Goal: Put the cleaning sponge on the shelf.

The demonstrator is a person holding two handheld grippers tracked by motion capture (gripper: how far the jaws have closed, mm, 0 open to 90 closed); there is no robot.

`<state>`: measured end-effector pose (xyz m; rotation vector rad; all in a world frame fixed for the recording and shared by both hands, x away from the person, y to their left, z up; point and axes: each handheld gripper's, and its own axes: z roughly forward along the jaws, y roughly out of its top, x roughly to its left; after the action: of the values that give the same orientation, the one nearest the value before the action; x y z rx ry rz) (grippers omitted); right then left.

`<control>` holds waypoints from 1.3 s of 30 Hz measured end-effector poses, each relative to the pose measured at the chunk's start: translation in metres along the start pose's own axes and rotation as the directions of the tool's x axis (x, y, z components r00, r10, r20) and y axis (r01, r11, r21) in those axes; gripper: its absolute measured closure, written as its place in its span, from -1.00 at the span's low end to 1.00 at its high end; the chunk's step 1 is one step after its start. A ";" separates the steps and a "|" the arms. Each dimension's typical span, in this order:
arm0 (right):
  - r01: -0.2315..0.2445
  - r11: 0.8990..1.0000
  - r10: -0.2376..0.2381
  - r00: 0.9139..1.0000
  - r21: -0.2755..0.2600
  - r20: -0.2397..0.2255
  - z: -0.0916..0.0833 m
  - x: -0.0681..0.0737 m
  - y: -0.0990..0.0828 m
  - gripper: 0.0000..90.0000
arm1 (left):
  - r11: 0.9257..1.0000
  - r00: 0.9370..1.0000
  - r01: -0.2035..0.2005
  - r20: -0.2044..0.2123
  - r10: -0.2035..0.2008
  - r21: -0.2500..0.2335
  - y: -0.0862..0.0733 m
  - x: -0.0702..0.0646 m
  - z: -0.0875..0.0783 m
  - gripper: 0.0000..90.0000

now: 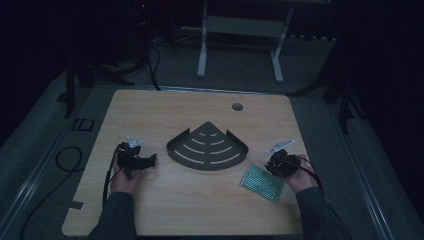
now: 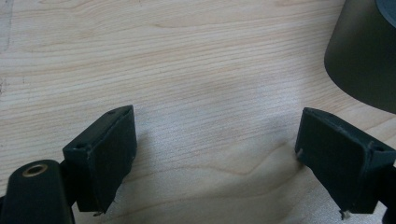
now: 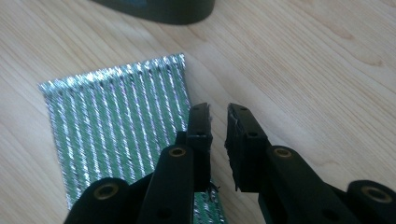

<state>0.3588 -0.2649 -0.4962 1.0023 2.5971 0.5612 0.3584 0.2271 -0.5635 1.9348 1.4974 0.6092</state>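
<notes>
A green, silver-striped scouring pad (image 3: 116,135) lies flat on the wooden table (image 1: 165,200), near a dark quarter-round shelf tray (image 1: 207,148). The right gripper (image 3: 218,140) hovers at the pad's edge, jaws narrowly parted, nothing between them. The left gripper (image 2: 215,158) rests wide open over bare wood.

You are working in what is looking like a dim lab or test room rather than a home. The pale wooden counter (image 1: 165,107) is standing on grey carpet, black cables (image 1: 65,160) are trailing across the floor left of the counter, and a white metal frame (image 1: 240,40) is standing beyond the counter's far edge.
</notes>
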 end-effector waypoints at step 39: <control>0.093 0.984 -0.067 0.984 0.152 -0.167 0.014 -0.017 0.007 0.62 | 1.000 1.000 0.000 0.000 0.000 0.000 0.000 0.000 0.000 -0.71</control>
<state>0.3803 -0.2682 -0.5028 0.9284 2.8506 0.4370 0.3584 0.2271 -0.5634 1.9349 1.4974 0.6093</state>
